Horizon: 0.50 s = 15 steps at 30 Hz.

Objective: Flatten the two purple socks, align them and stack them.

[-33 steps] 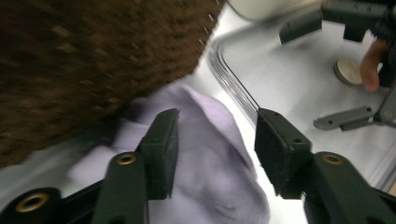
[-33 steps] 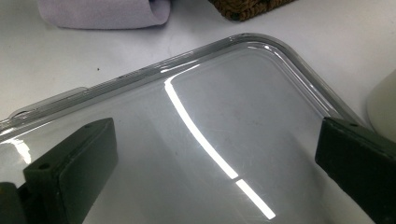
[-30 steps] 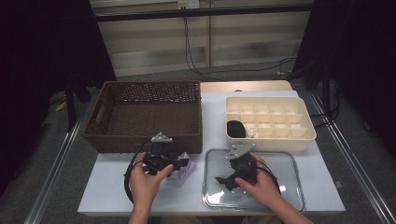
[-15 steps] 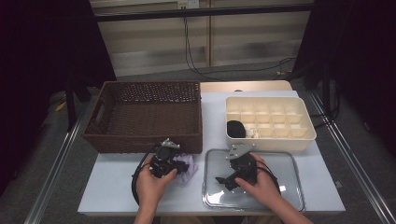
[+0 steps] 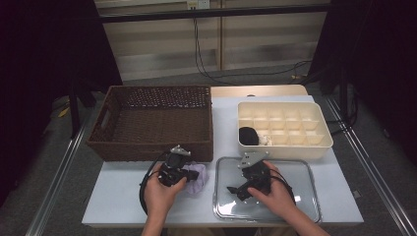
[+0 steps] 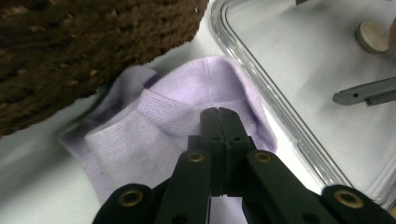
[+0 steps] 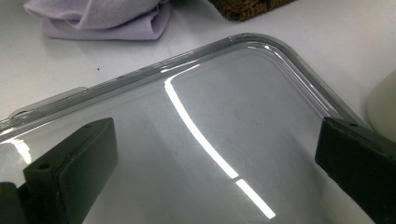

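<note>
A pale purple sock (image 6: 154, 126) lies crumpled on the white table (image 5: 123, 201), just in front of the wicker basket (image 5: 152, 120). My left gripper (image 6: 217, 113) points into it. Its jaws have just been closing and now meet over the ribbed cuff, pinching the fabric. In the high view the left gripper (image 5: 189, 173) touches the sock (image 5: 199, 176) from the left. My right gripper (image 5: 235, 189) hovers over the clear plastic lid (image 5: 295, 169). Its jaws stand wide apart with nothing between them (image 7: 215, 154).
A cream compartment box (image 5: 314, 125) stands at the back right, with a black rolled sock (image 5: 248, 136) in its near left cell. The basket's corner (image 6: 70, 51) sits close above the purple sock. The lid's rim (image 7: 140, 72) lies right of the sock.
The left gripper has shifted right onto the purple sock and its jaws have shut. The right gripper has stayed still over the lid.
</note>
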### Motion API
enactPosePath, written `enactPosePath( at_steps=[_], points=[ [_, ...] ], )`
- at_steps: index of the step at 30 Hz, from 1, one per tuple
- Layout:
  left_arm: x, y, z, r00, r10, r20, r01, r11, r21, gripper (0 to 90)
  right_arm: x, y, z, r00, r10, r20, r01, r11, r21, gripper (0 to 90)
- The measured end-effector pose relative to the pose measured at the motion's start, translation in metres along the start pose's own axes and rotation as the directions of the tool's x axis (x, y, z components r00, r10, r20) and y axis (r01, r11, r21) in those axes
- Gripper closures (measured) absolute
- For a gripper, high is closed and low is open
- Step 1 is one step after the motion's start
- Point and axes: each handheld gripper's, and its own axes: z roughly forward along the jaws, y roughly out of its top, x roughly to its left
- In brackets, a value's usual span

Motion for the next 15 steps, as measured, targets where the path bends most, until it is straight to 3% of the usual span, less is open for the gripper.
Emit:
enactPosePath(
  at_steps=[9,15],
  points=[
    [-0.004,0.005,0.003,0.9998,0.010,0.017,-0.010,0.9999,0.004,90.0,0.001,0.003,0.001,1.0000,0.000,0.006,0.000,1.000,0.014,0.0],
    [-0.012,0.014,0.006,0.9977,0.051,0.043,-0.052,0.9987,0.002,90.0,0.006,0.004,0.001,0.9999,-0.008,-0.011,0.008,1.000,-0.006,5.4]
  ],
)
